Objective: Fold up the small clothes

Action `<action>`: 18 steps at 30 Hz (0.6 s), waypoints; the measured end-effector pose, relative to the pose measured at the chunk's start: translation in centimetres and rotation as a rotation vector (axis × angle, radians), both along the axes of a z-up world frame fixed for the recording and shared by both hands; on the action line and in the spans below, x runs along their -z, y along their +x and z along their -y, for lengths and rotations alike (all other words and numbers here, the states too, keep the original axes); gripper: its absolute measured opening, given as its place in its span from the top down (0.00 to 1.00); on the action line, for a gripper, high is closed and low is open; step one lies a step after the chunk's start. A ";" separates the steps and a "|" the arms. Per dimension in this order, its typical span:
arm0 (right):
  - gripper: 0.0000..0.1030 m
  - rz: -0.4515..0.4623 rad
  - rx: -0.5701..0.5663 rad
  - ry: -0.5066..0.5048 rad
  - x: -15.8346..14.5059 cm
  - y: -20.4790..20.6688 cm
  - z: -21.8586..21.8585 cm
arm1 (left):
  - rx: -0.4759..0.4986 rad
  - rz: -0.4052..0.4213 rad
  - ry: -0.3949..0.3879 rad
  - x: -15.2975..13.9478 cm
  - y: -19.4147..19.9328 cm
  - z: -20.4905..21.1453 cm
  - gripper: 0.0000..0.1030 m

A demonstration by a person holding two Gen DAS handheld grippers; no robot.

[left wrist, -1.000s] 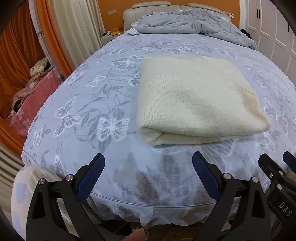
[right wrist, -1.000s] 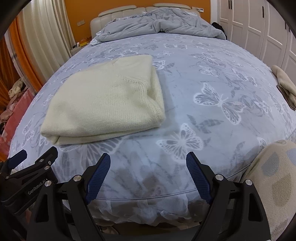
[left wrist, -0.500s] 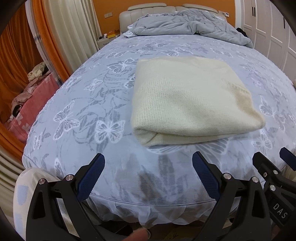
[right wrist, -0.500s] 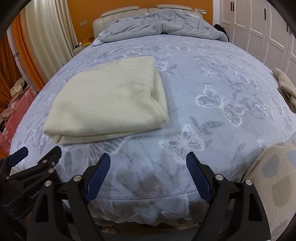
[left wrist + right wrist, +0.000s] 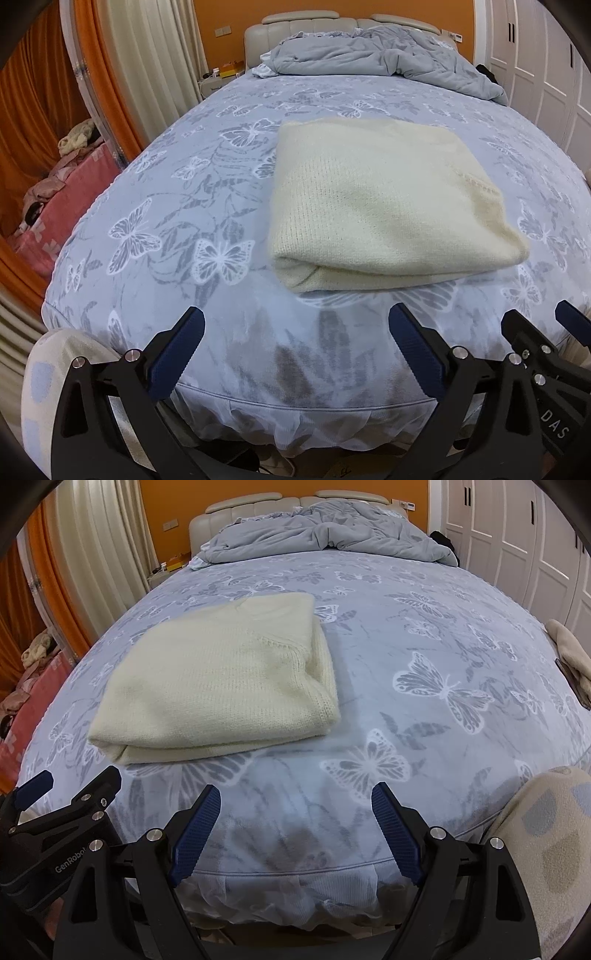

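A cream knitted sweater (image 5: 384, 206) lies folded into a thick rectangle on the bed, near its foot; in the right wrist view the same sweater (image 5: 221, 679) sits left of centre. My left gripper (image 5: 295, 325) hovers open over the foot edge of the bed, just short of the sweater's near fold, nothing between its blue pads. My right gripper (image 5: 295, 805) is open too, over bare sheet to the right of the sweater. Each gripper shows at the edge of the other's view.
The bed (image 5: 443, 635) has a blue butterfly-print sheet. A crumpled grey duvet (image 5: 376, 51) lies at the headboard. A beige cloth (image 5: 569, 650) rests at the bed's right edge. Orange and cream curtains hang left, white wardrobe doors right. A person's patterned sleeve (image 5: 554, 842) shows.
Both views have drifted slightly, so the sweater sits a little further from the grippers. The sweater itself has not moved and both grippers stay open.
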State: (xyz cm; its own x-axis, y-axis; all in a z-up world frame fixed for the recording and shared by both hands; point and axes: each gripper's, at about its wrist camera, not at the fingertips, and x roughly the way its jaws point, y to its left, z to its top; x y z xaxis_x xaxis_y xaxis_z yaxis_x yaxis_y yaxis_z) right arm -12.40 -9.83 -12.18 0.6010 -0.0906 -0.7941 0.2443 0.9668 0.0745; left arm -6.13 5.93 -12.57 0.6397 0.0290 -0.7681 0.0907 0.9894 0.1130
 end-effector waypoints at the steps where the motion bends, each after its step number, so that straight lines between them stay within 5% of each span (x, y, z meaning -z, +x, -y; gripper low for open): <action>1: 0.21 0.001 0.001 0.000 0.0 0.0 0.0 | 0.001 0.000 -0.001 0.0 0.0 0.0 0.05; 18: 0.21 0.003 -0.005 -0.005 -0.1 0.0 -0.1 | 0.014 0.006 0.026 0.2 -0.1 0.5 0.05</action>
